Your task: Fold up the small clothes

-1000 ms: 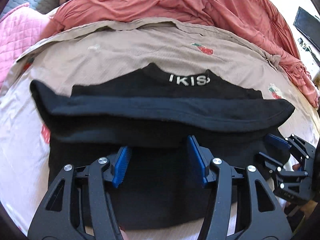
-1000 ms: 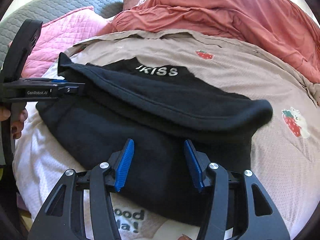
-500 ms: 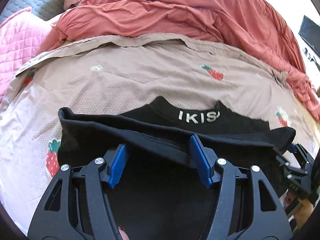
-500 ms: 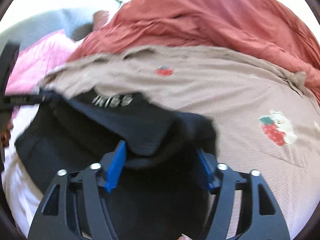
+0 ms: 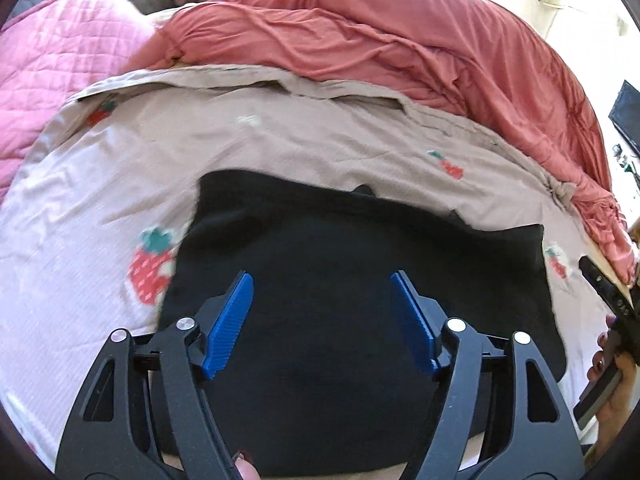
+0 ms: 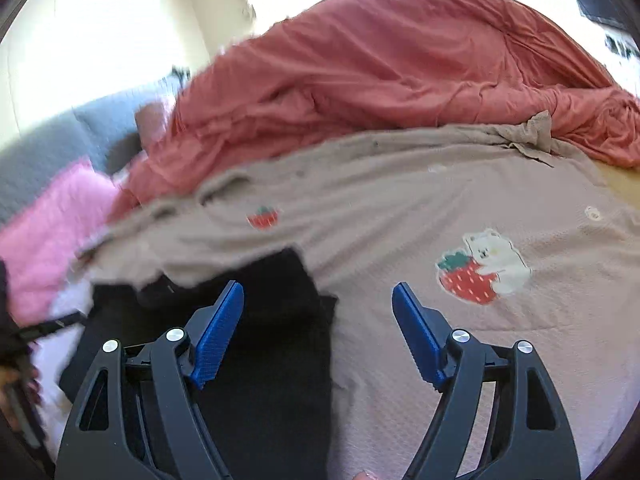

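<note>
Now my left gripper (image 5: 322, 322) and right gripper (image 6: 318, 330) are opening, grasping nothing. One fold of the black garment (image 5: 360, 264) looks done. More folds likely remain.

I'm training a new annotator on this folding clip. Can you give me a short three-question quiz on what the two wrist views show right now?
1. True or false: the left gripper has the black garment pinched between its fingers.
2. Multiple choice: in the right wrist view, what is printed on the beige sheet beside the right gripper? A) a bear hugging a strawberry B) a sunflower C) a blue car
3. Fill in: the bunched bedding behind the beige sheet is a ____ duvet.

Key: 1 false, its fingers stand apart and are opening over the cloth; 2 A; 3 coral-red.
</note>
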`<state>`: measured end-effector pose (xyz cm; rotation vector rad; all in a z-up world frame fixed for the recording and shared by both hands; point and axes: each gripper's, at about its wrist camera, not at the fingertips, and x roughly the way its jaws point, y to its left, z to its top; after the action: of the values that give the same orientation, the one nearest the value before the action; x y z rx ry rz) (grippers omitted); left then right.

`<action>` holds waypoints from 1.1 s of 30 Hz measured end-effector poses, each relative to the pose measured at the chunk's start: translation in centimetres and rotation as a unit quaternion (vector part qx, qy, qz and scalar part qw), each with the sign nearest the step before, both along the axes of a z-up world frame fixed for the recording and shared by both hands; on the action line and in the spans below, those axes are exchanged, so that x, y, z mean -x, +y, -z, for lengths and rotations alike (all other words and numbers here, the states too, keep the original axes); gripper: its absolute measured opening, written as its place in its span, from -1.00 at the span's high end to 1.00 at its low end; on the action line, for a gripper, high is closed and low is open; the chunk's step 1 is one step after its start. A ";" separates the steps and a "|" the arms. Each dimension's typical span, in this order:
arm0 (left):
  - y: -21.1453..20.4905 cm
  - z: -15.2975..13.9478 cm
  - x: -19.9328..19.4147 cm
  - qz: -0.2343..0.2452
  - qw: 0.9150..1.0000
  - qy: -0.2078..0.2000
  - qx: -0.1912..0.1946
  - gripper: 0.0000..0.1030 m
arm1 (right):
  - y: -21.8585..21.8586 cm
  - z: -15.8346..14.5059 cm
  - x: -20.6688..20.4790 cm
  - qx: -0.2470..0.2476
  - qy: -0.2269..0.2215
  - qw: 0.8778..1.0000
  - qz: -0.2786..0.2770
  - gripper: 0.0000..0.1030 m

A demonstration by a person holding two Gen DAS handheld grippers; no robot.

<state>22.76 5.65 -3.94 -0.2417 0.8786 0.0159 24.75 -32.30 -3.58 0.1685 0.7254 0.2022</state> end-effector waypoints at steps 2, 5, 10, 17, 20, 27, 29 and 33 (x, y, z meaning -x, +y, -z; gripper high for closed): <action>1.1 0.3 0.6 -0.013 1.000 0.004 0.002 -0.27 | 0.8 1.5 -0.5 0.024 0.027 0.999 -0.004 -0.47; 3.1 0.9 1.1 -0.040 0.999 0.013 0.005 -0.31 | 1.0 3.8 -1.0 0.024 0.066 0.997 -0.004 -0.47; 5.9 2.1 0.5 -0.064 0.997 0.034 0.026 -0.31 | 0.3 6.0 -1.6 -0.059 0.119 0.991 -0.017 -0.12; 7.0 2.7 -3.5 -0.055 0.997 0.049 0.013 -0.31 | 0.0 6.0 -1.6 -0.087 0.111 0.990 -0.017 -0.08; 6.8 2.9 -5.1 -0.048 0.997 0.053 0.017 -0.31 | 0.2 6.1 -1.6 -0.093 0.111 0.989 -0.031 0.14; 6.1 3.2 -5.9 -0.067 0.996 0.056 -0.009 0.89 | 1.2 4.9 -1.3 -0.073 0.088 0.992 -0.058 0.77; 5.6 1.6 -5.5 -0.065 0.997 0.026 -0.014 0.91 | 1.1 4.0 -1.1 -0.070 0.073 0.993 -0.054 0.84; 4.2 -0.2 -5.5 -0.038 0.998 -0.007 -0.048 0.90 | 0.6 2.9 -1.0 -0.054 0.053 0.996 -0.045 0.87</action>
<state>28.23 9.83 -3.72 -0.1847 0.8525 0.1275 25.71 -31.73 -6.51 0.2510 0.8282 0.3198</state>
